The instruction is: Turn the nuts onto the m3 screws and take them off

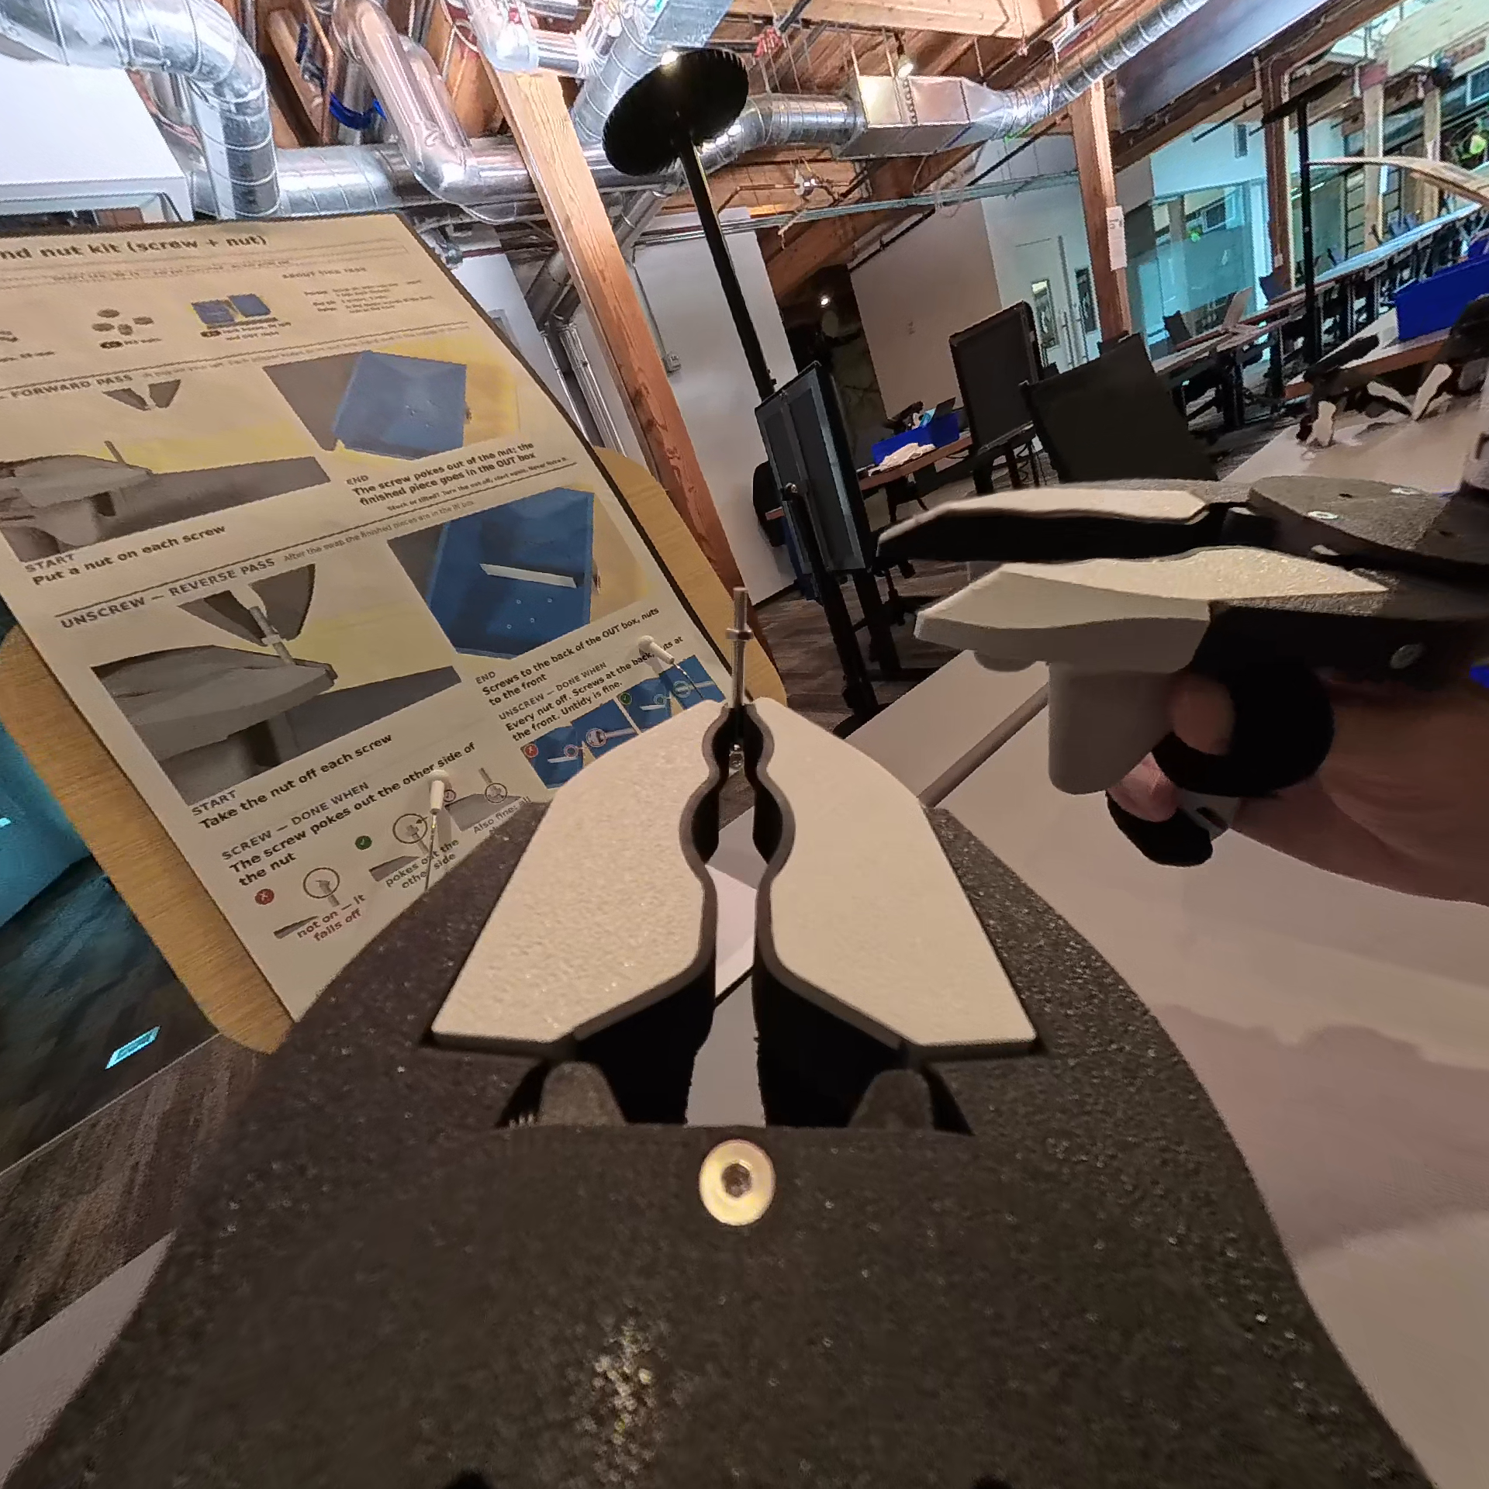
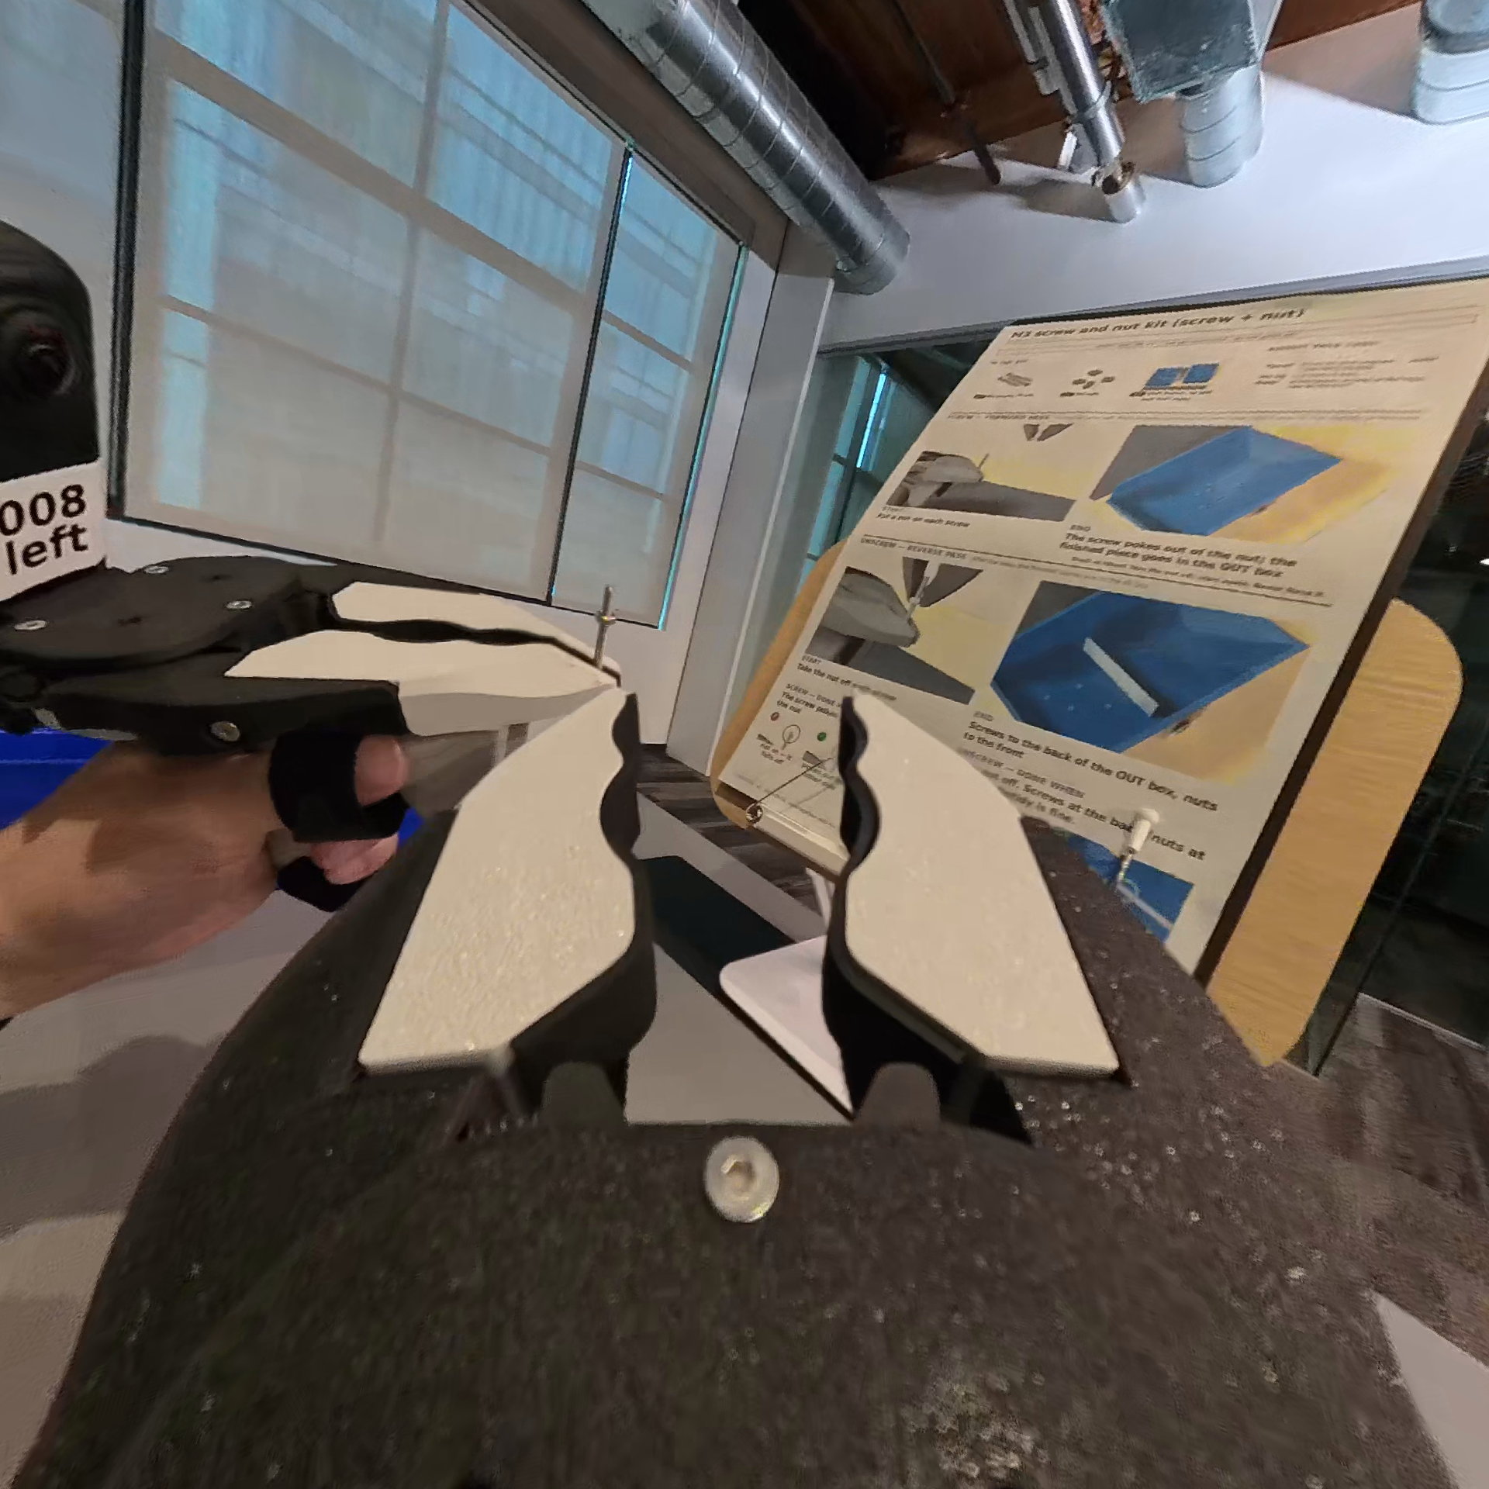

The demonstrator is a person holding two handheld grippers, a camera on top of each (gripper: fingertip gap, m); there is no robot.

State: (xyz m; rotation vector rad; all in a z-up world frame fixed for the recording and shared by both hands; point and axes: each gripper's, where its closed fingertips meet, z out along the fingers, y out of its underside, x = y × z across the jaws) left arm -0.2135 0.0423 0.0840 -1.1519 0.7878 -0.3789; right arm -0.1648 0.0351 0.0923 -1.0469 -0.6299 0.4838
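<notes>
Left gripper [image 1: 737, 717] pinches a thin metal screw [image 1: 739, 644] upright at its very tips, both pads pressed on the shaft; a small nut [image 1: 739, 636] sits partway up the screw above the fingers. The right wrist view confirms this from the side: left gripper [image 2: 600, 669] closed, the screw [image 2: 606, 620] poking up out of it, held by a hand [image 2: 161, 846] in a black strap. Right gripper [image 2: 733, 741] has its fingers spread with nothing between them, just beside the left gripper's tips. Only the left view shows the right gripper [image 1: 902, 580] from outside, off to the right of the screw and not touching it, plus the office desks [image 1: 1370, 290] behind. Only the right view shows the windows [image 2: 362, 322]. Both show the instruction board [image 1: 282, 524] on its wooden stand, and the white table [image 1: 1209, 1007] below.
</notes>
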